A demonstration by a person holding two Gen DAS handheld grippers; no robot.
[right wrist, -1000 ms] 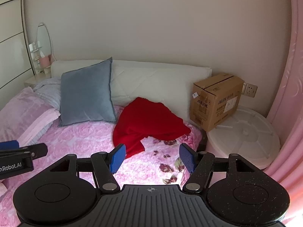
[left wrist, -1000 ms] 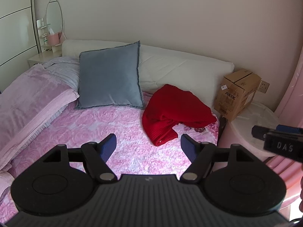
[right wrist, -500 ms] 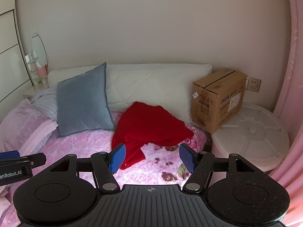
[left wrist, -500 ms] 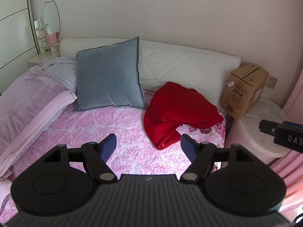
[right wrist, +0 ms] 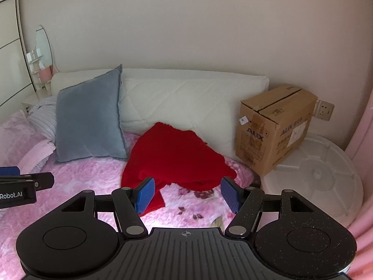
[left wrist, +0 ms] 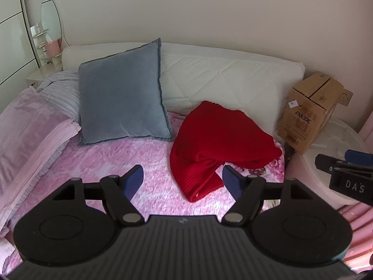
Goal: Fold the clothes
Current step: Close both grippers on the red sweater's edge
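Both grippers (left wrist: 183, 179) (right wrist: 187, 192) hover wide-jawed, facing red sweater (left wrist: 216, 140).

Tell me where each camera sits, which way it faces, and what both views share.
Left wrist: on the left gripper, facing the headboard over the pink bed; own open fingers show, right gripper at the right edge.
Right wrist: on the right gripper, facing likewise; own open fingers show, left gripper at the left edge.
Shared: red garment, blue cushion, cardboard box.

Shelf items (left wrist: 44, 44) too small
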